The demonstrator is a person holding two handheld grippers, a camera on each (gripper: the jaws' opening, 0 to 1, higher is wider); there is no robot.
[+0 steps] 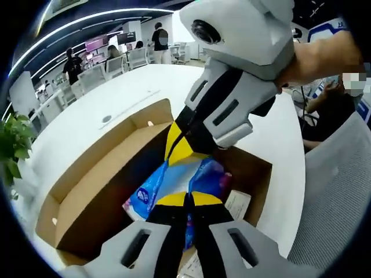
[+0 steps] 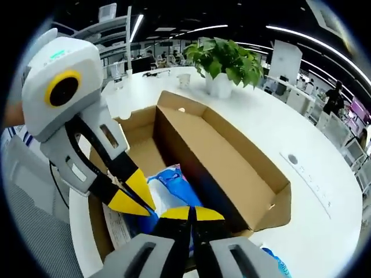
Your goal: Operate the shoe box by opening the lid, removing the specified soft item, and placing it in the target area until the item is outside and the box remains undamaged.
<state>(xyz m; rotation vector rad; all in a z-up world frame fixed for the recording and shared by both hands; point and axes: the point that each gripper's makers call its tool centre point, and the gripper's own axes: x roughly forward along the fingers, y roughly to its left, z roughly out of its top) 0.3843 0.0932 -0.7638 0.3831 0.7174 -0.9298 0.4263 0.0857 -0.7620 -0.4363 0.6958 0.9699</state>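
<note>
- The box (image 2: 232, 168) sits open on the white table (image 2: 313, 191), with its lid (image 1: 87, 168) folded back flat beside it.
- The soft item is a blue pack (image 1: 152, 194). It lies down inside the box, near one end.
- Both grippers are at the pack, so neither one is far from it.
- In the left gripper view, the left gripper (image 1: 186, 201) has its yellow tips together right over the pack. I cannot tell if they pinch it.
- In that same view, the right gripper (image 1: 173, 139) comes down from above. Its tips look close together and they touch the top of the pack. I cannot tell if it holds the pack.
- In the right gripper view, the pack (image 2: 168, 188) shows just past the right gripper (image 2: 191, 213), with the left gripper (image 2: 132, 196) coming in from the side.
- The pack seems to run the long way along the box.
- I think the next move is to lift the pack straight up and out.
- The box walls stand close around the pack, so a sideways pull could bump or tear them.
- A paper slip (image 1: 236, 204) lies in the box next to the pack.
- A plant (image 2: 223, 61) stands on the table, well away.
</note>
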